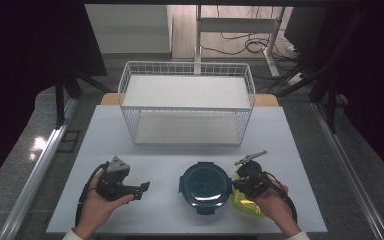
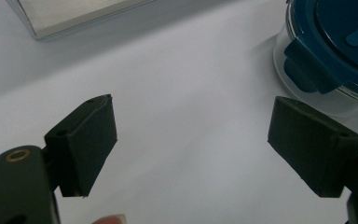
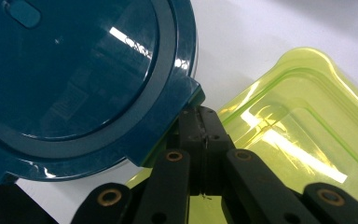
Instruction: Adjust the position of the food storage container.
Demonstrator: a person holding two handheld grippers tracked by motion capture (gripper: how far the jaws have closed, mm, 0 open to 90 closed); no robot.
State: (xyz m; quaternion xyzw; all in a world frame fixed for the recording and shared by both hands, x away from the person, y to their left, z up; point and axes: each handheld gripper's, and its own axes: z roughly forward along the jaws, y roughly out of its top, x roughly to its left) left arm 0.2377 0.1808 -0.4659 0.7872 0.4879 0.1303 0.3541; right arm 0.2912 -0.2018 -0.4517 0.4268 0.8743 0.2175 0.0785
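Observation:
A round clear container with a dark blue clip-on lid [image 1: 206, 185] stands at the table's front middle. A yellow-green translucent container [image 1: 247, 206] lies just right of it, partly under my right hand. My right gripper [image 1: 236, 184] is shut, and in the right gripper view its tips [image 3: 201, 126] rest against a latch tab of the blue lid [image 3: 74, 70], over the rim of the yellow-green container [image 3: 298, 130]. My left gripper [image 1: 141, 190] is held open to the left of the blue container. Its jaws [image 2: 191, 140] stand wide apart over bare table, with the container [image 2: 335, 42] ahead at the right.
A white two-level wire rack [image 1: 186, 107] stands across the back of the white table [image 1: 170, 155], and its lower shelf edge [image 2: 74, 14] is visible in the left gripper view. Beyond the table are a desk frame and cables on the floor.

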